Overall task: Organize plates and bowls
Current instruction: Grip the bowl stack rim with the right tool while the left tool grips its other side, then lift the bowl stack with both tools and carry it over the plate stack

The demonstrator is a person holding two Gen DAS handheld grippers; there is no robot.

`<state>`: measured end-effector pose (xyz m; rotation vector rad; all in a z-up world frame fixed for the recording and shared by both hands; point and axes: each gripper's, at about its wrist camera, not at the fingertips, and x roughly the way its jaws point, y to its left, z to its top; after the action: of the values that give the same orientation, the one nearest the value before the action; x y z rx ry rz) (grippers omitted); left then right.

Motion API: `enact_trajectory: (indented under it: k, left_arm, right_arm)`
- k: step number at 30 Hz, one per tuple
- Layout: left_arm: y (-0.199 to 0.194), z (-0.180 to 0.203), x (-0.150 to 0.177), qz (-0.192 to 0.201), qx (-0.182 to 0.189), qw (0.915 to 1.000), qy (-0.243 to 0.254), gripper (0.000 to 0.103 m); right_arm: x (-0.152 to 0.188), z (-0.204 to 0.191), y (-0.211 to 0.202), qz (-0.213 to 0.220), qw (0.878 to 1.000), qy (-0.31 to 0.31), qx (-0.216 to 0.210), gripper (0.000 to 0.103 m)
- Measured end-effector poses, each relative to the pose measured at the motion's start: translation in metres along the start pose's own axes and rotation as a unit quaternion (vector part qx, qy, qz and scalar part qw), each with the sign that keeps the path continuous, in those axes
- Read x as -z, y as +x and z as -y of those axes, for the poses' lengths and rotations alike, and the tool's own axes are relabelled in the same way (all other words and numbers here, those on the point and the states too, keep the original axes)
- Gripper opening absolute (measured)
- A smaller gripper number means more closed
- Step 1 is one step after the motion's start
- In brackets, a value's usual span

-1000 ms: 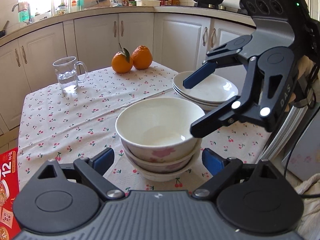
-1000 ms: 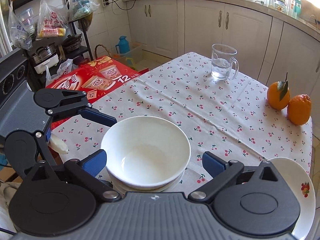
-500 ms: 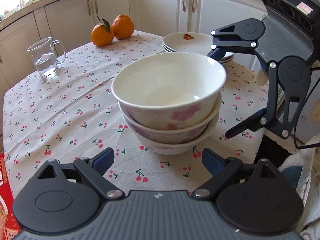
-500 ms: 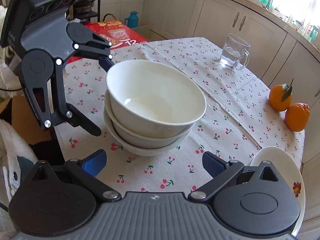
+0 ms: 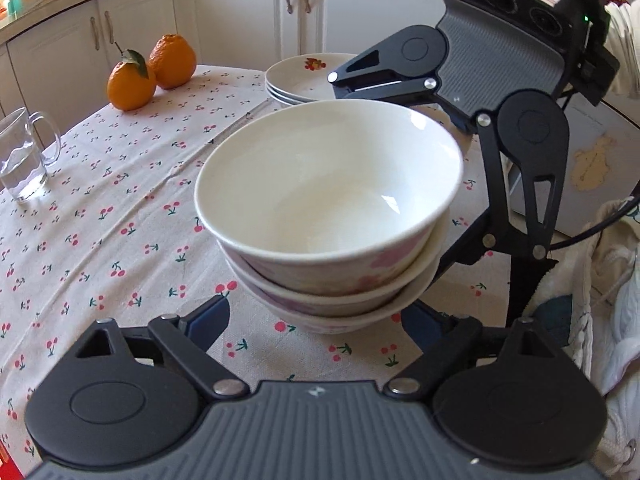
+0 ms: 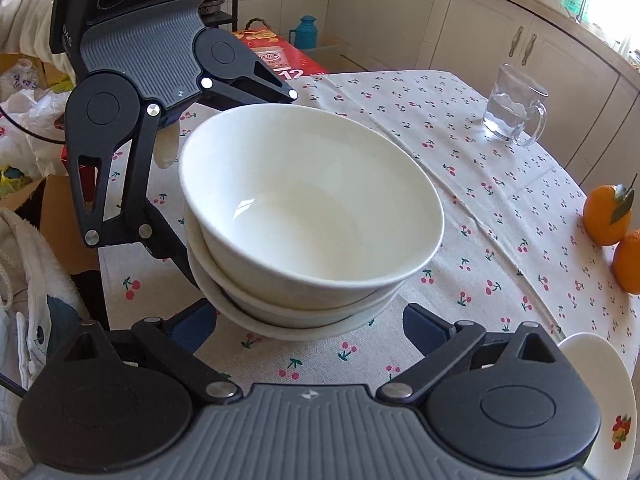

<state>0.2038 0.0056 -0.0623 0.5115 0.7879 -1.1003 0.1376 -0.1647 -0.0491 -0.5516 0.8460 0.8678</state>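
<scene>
On the tablecloth (image 5: 120, 184), stacked bowls (image 5: 328, 184) hide both wide-open tools' (image 5: 316, 320) (image 6: 310, 326) far fingertips.

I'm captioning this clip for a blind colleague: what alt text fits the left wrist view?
A stack of three white bowls sits on a cherry-print tablecloth, flanked by the open left gripper and right gripper. Behind are stacked plates, two oranges and a glass mug.

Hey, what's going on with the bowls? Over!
Both tools open: left tool, right tool. Bowl stack sits between them on tablecloth, ungripped. Plate stack behind, apart.
</scene>
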Motion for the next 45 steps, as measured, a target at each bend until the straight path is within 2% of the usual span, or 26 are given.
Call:
enact_trajectory:
  k: [9, 24, 27, 38, 45]
  left_arm:
    - [0.001, -0.007, -0.003, -0.002, 0.031, 0.999, 0.031, 0.087]
    - [0.004, -0.01, -0.004, 0.0, 0.048, 0.9975, 0.051, 0.084]
    - [0.004, -0.01, -0.004, 0.001, 0.052, 0.9973, 0.052, 0.083]
    - [0.003, -0.004, -0.009, -0.001, 0.041, 0.9974, 0.06, 0.082]
    - [0.002, 0.004, -0.03, 0.006, 0.034, 0.9967, 0.074, 0.082]
  right_arm:
    - [-0.009, 0.004, -0.003, -0.001, 0.999, -0.018, -0.027, 0.095]
    - [-0.009, 0.008, 0.0, -0.011, 0.999, -0.017, -0.041, 0.092]
    - [-0.008, 0.009, -0.001, -0.01, 0.999, -0.008, -0.05, 0.087]
    - [-0.008, 0.008, -0.001, -0.008, 0.999, -0.001, -0.046, 0.087]
    - [-0.003, 0.014, -0.016, 0.001, 0.999, 0.003, -0.039, 0.087]
